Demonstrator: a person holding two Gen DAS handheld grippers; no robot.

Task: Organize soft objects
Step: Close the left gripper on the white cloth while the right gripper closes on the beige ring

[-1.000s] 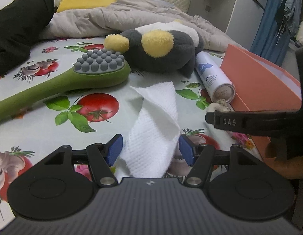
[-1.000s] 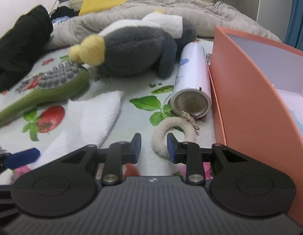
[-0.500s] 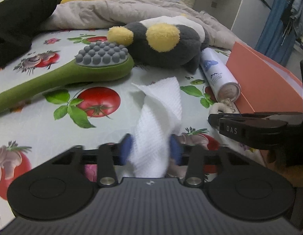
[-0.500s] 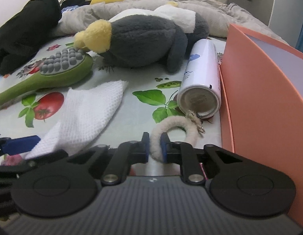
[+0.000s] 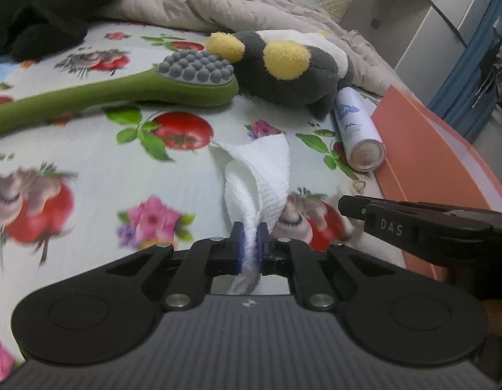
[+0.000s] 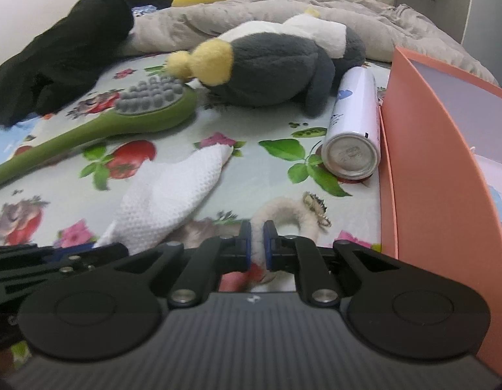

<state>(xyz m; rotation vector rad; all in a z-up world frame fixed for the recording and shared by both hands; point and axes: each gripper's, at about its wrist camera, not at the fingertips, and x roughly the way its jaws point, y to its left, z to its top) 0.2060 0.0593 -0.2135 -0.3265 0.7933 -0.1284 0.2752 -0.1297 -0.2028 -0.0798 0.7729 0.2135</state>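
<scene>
We see the left gripper [image 5: 249,243], jaws just closed, pinching the white cloth [image 5: 262,178]; the right gripper [image 6: 257,243] clamps the fluffy ring [image 6: 285,216], near part hidden.

My left gripper [image 5: 249,247] is matte black with blue finger pads [image 5: 239,247]; silver screws dot its linkages. My right gripper [image 6: 257,243] matches it; "DAS" marks its side.

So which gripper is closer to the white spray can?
Right. The right gripper pinches the fluffy hair tie lying just in front of the spray can. The left gripper pinches the white cloth, farther to the can's left.
</scene>
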